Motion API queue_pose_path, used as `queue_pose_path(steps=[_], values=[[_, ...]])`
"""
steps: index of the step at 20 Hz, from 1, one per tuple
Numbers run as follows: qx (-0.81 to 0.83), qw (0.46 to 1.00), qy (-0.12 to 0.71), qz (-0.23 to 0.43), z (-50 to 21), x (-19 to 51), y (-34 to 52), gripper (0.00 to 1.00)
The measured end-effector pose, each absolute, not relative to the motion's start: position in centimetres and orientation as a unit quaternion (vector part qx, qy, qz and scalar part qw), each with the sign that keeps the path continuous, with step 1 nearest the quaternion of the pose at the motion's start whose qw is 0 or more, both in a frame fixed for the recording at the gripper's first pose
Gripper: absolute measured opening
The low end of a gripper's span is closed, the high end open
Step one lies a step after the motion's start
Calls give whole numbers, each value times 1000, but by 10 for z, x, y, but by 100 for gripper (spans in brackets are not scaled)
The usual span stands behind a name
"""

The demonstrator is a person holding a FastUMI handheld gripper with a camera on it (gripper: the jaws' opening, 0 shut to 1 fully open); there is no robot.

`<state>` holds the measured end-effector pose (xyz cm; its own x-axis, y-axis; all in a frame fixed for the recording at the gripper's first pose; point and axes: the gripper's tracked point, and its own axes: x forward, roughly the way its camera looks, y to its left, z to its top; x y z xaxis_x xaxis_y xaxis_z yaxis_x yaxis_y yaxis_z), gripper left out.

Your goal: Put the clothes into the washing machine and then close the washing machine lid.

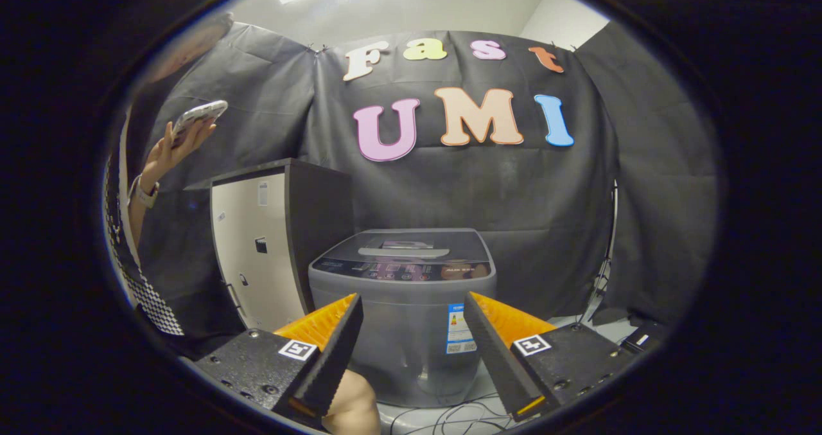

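Lid down, no clothes in grasp

Hand-held gripper (411, 332) is spread apart and holds nothing. The washing machine (403, 306) stands on the floor (488, 390) just beyond the fingers, its lid (403, 245) flat. Loading would likely fail unless it's lifted first. Cables (449, 416) trail below; a cabinet (270, 242) stands beside.
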<state>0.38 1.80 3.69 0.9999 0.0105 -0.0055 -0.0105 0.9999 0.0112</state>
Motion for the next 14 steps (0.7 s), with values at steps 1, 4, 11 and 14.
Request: queue_pose_path(steps=[1, 4, 11, 14], values=[[6, 1000, 3, 5, 37, 5, 18, 96], [6, 1000, 3, 5, 37, 5, 18, 96], [6, 1000, 3, 5, 37, 5, 18, 96], [6, 1000, 2, 5, 37, 4, 18, 96]])
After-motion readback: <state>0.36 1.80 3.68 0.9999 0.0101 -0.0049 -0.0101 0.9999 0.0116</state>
